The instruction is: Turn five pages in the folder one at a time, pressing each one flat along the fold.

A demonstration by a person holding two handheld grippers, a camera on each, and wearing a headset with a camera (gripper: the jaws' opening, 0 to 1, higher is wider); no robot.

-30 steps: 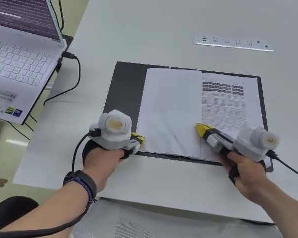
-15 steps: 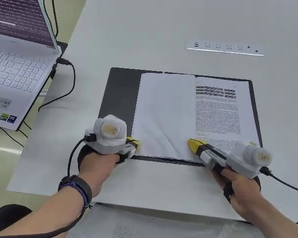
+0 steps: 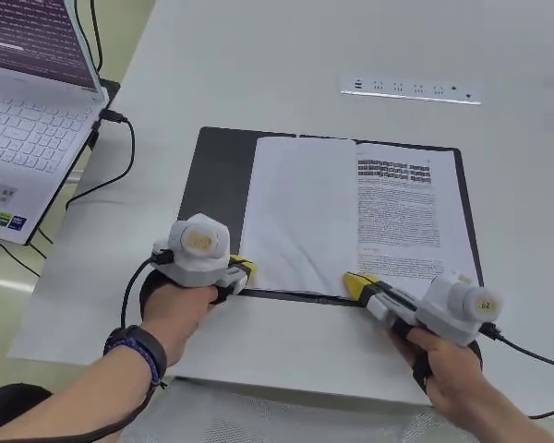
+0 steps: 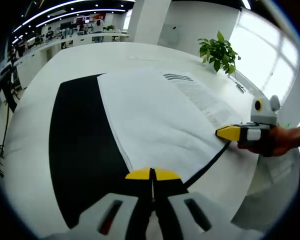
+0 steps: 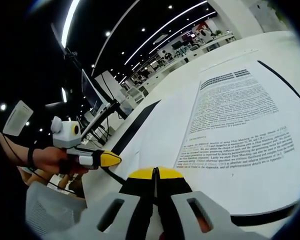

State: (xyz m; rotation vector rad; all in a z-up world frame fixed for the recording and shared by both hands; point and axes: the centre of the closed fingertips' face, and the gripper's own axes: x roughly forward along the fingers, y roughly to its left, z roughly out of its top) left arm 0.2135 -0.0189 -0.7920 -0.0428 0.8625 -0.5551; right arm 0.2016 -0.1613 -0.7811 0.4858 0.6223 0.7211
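The folder [image 3: 217, 175] is lying open on the worktop [image 3: 258, 74], its fold [image 3: 354, 212] running away from the person, with the right tongs [image 3: 353, 282], closed and empty, sitting at the fold's near end and the left tongs [image 3: 243, 269], also closed, waiting further left.

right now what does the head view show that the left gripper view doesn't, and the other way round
Head view adds the laptop and the socket strip beyond the folder. Left gripper view adds a potted plant in the background. Both share the open folder, its blank page and printed page, and the right gripper, shut, at the foot of the fold.
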